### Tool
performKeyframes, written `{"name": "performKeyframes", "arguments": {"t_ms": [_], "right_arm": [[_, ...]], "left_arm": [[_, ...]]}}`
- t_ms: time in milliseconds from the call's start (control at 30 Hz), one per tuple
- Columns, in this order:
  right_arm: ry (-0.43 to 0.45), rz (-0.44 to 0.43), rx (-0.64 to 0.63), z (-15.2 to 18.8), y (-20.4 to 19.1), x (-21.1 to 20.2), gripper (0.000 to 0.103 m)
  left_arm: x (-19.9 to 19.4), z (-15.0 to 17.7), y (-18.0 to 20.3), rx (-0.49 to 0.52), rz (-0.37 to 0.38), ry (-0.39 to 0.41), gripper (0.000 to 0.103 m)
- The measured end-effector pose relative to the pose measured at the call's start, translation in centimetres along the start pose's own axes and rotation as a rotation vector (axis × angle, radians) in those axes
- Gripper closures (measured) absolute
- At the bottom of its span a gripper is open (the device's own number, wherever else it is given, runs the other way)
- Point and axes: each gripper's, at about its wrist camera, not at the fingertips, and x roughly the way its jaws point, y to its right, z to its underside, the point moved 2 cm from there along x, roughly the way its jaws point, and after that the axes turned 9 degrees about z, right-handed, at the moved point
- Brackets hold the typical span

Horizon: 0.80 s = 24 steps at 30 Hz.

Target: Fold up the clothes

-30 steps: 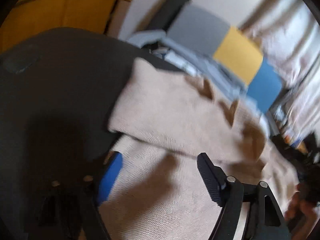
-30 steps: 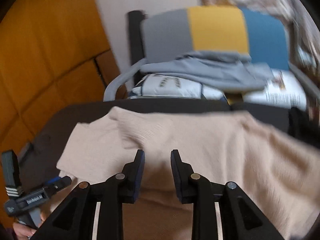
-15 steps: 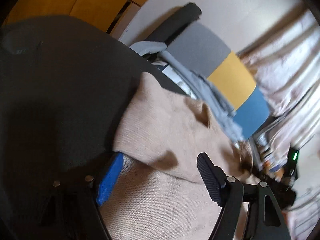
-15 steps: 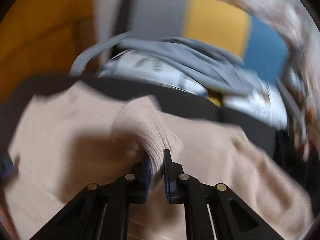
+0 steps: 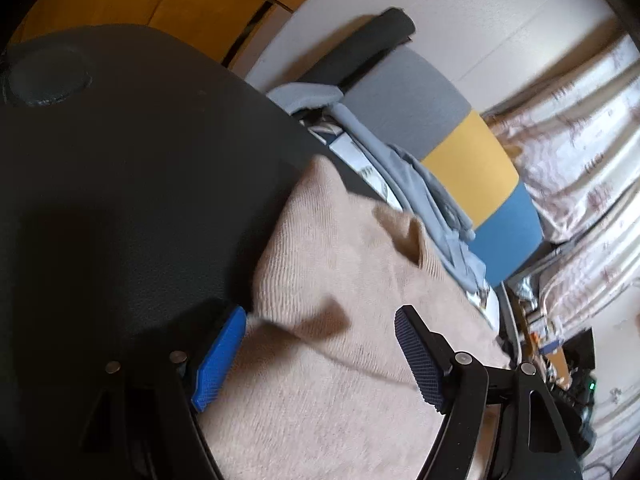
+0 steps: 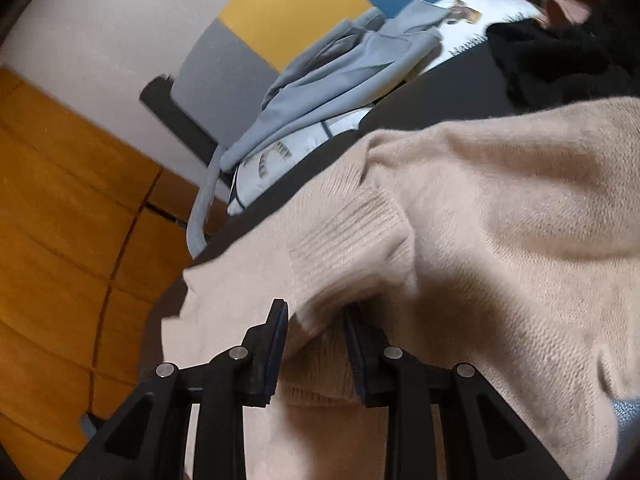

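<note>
One beige knit sweater (image 5: 344, 280) lies spread on the black table (image 5: 120, 160). Two grippers are present, one per hand.

Left gripper (image 5: 316, 356): the jaws stand wide apart. The blue-padded finger (image 5: 220, 364) sits at the sweater's left edge, where the knit meets the bare table. The other finger (image 5: 418, 360) is over the knit. A folded-over layer of the sweater lies at 12 o'clock from the jaws, and a single layer passes between them without being pinched.

Right gripper (image 6: 316, 344): the jaws stand at a narrow gap with a bunched fold of the sweater (image 6: 480, 220) between them. The ribbed cuff (image 6: 344, 236) of one sleeve hangs at 12 o'clock from the jaws, raised above the lower layer. Whether the pads press the fabric firmly cannot be told, owing to blur.

Beyond the table, at 1 o'clock in the left wrist view, stands one chair (image 5: 452, 128) with a back in three colour bands: grey, yellow, blue. One grey garment (image 6: 332, 76) is draped on it over one white printed cushion (image 6: 280, 160). Orange wall panels (image 6: 60, 240) fill the 9 o'clock side of the right wrist view.
</note>
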Motion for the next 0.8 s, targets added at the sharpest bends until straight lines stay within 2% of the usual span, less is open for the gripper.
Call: {"name": "performKeyframes", "arguments": {"t_ms": [67,100,133,167,267,367,400,433,567,667,800], "right_arm": [[-0.031,0.049,0.055,-0.7,0.6,0.7,0.075],[-0.043,0.053,0.084,-0.9,0.9,1.0,0.088],[-0.050,0.032,0.104,-1.0,1.1,1.2,0.094],[-0.043,0.015,0.095,-1.2,0.8,1.1,0.095],[0.055,-0.015,-0.026,-1.8,-1.8,-0.5,0.098],[0.143,0.001,-0.092,-2.1,-3.0,-1.6,0.098],[0.138,0.011,-0.083,-2.2,-2.7,-1.3,0.098],[0.123,0.014,-0.070,-2.2,-2.3,-0.9,0.098],[0.082,-0.006,-0.042,-2.3,-1.8,0.2,0.098],[0.079,-0.067,-0.069,-2.9,-4.0,-0.4,0.098],[0.100,-0.175,-0.115,-4.8,-9.6,-2.5,0.098]], "left_arm": [[0.0,-0.7,-0.2,-0.004,-0.022,0.030,0.024],[-0.1,-1.1,-0.4,-0.007,-0.033,0.047,0.024],[-0.2,-1.6,-0.8,-0.017,-0.047,0.070,0.024],[-0.4,-1.9,-1.2,-0.026,-0.061,0.090,0.024],[-0.8,-2.6,-2.9,-0.028,-0.131,0.136,0.024],[-1.4,-2.6,-4.2,-0.080,-0.095,0.155,0.025],[-1.5,-2.6,-4.3,-0.083,-0.095,0.150,0.024],[-1.7,-2.5,-4.2,-0.081,-0.092,0.141,0.025],[-2.4,-1.2,-1.5,0.031,-0.021,0.013,0.025],[-2.9,0.6,2.2,0.179,0.040,-0.064,0.025],[-0.7,3.1,6.0,0.326,0.060,-0.175,0.025]]}}
